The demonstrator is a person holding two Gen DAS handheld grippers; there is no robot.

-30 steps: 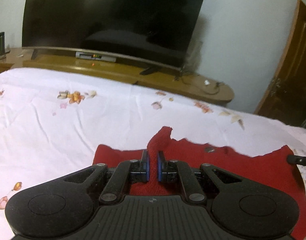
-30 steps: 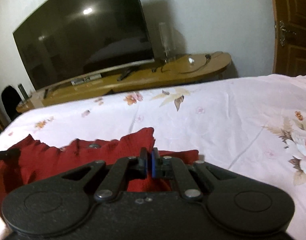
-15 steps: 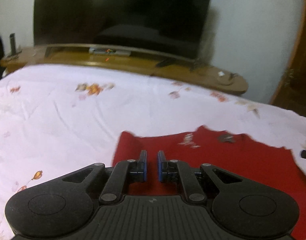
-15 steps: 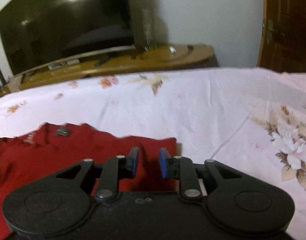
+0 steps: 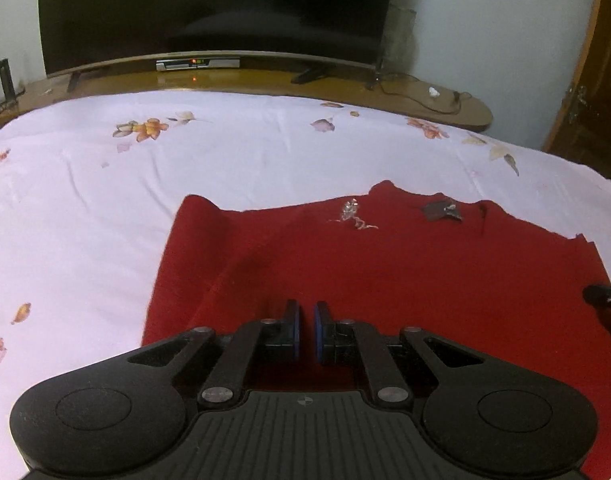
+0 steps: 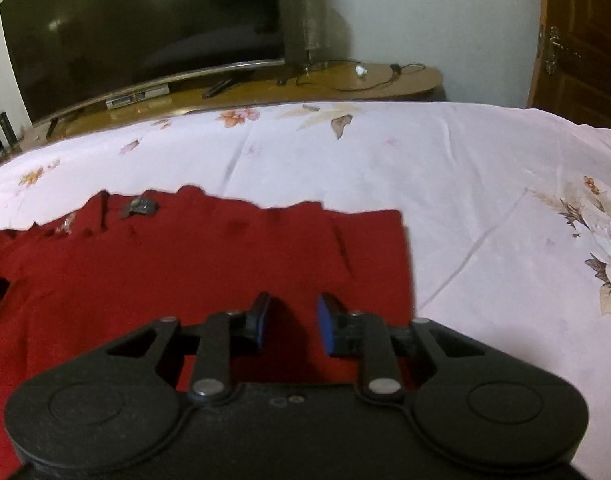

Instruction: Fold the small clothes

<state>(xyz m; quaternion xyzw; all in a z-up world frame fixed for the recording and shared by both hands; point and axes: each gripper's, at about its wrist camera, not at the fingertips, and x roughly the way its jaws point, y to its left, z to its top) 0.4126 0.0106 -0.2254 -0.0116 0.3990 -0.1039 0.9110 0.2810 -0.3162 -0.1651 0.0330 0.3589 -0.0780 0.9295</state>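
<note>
A red garment (image 5: 385, 272) lies spread flat on the pale floral bed sheet (image 5: 105, 200), with a small silvery motif and a dark tag near its far edge. My left gripper (image 5: 306, 330) hovers over the garment's near left part, shut, with only a thin slit between the blue pads and no cloth in it. In the right wrist view the same garment (image 6: 185, 264) ends at a straight right edge. My right gripper (image 6: 292, 322) is above its near right corner, jaws apart and closing, nothing between them. The right gripper's dark tip (image 5: 603, 300) shows at the left view's right edge.
Bare bed sheet (image 6: 485, 200) stretches beyond and to the right of the garment. Past the bed's far edge stands a low wooden stand (image 5: 425, 96) with a large dark television (image 5: 217, 8). A wooden door (image 5: 593, 100) is at the right.
A second ago both grippers held the garment's edge raised in peaks. The cloth now lies flat, the right jaws have opened, and both grippers have sunk toward it.
</note>
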